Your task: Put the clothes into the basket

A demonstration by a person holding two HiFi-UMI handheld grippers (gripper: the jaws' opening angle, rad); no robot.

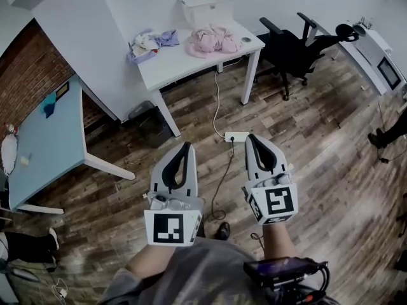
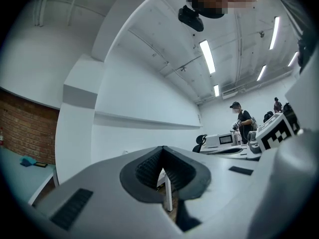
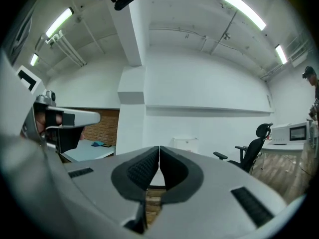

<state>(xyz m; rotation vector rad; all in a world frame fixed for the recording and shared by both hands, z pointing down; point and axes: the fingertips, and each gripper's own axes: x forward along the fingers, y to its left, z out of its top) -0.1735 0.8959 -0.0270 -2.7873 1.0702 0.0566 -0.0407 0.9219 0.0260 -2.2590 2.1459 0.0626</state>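
Observation:
A pink garment (image 1: 213, 40) lies heaped on the white table (image 1: 184, 62) across the room. A lilac and white bundle of clothes (image 1: 151, 44) sits at that table's left end. A white plastic basket (image 1: 206, 7) stands at the table's back edge, behind the pink heap; its pale shape (image 3: 185, 144) shows in the right gripper view. My left gripper (image 1: 187, 146) and right gripper (image 1: 250, 137) are held side by side over the wooden floor, far short of the table. Both are shut with nothing between the jaws. In the left gripper view my left gripper (image 2: 162, 149) points toward the white wall.
A black office chair (image 1: 294, 46) stands right of the white table. A light blue table (image 1: 48, 145) is at the left by a brick wall. A power strip (image 1: 236, 136) and its cable lie on the floor ahead. A person's feet (image 1: 381, 138) are at the far right.

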